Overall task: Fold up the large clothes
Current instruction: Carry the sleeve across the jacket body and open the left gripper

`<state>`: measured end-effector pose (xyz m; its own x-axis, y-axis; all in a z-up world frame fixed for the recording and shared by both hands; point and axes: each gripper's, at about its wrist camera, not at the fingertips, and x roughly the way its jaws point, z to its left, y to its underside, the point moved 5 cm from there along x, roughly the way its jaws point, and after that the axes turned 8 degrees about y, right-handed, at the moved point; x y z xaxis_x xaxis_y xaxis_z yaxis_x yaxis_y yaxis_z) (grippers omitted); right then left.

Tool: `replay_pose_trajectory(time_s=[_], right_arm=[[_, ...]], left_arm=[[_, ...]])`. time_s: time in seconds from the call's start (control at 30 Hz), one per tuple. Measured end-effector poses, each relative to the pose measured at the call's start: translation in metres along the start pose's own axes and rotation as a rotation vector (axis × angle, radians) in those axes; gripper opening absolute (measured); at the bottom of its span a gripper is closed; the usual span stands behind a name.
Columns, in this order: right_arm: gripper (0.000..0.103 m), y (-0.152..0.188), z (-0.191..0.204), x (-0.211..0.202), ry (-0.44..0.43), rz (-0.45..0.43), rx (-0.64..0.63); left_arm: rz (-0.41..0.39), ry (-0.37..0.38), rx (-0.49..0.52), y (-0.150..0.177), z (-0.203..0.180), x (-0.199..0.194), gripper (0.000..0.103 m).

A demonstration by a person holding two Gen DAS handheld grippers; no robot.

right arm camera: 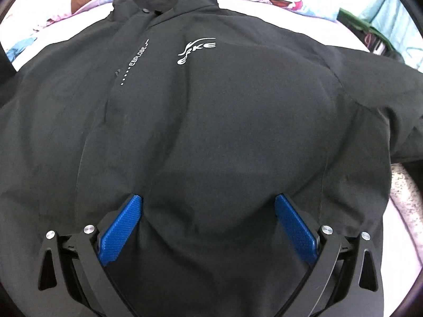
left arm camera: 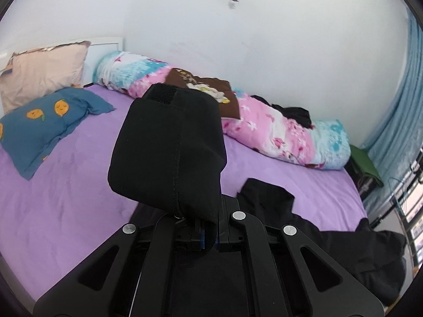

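Jacket (right arm camera: 211, 121) flat on bed (left arm camera: 66, 198), barely folded: left gripper (left arm camera: 210, 237) pinches sleeve cuff (left arm camera: 166, 148) raised toward 12 o'clock, right gripper (right arm camera: 208, 224) spread over its front; body folds remain.

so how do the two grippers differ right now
The left gripper is shut on the jacket's cuff, lifted above the bed. The right gripper is wide open, its blue pads pressed on the jacket front, gripping nothing. Both touch the same jacket.
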<state>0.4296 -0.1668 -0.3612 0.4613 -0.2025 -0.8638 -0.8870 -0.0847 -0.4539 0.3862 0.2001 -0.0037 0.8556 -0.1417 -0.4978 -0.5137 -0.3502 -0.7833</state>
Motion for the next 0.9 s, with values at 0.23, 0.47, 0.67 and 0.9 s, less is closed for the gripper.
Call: replay_pose_trajectory(time_s=[0.23, 0.47, 0.67, 0.9], right_arm=[[0.097, 0.006, -0.040, -0.027, -0.118, -0.044, 0.047], [0.097, 0.036, -0.093, -0.057, -0.052, -0.084, 0.058], [0.097, 0.060, -0.136, -0.071, -0.054, -0.103, 0.138], [0.097, 0.058, -0.164, -0.084, -0.072, -0.151, 0.198]], left_arm=[[0.039, 0.083, 0.041, 0.017, -0.072, 0.018, 0.003], [0.091, 0.183, 0.075, 0.060, -0.150, 0.052, 0.004], [0.159, 0.184, 0.127, 0.110, -0.194, 0.087, 0.004], [0.219, 0.186, 0.231, 0.177, -0.245, 0.126, 0.004]])
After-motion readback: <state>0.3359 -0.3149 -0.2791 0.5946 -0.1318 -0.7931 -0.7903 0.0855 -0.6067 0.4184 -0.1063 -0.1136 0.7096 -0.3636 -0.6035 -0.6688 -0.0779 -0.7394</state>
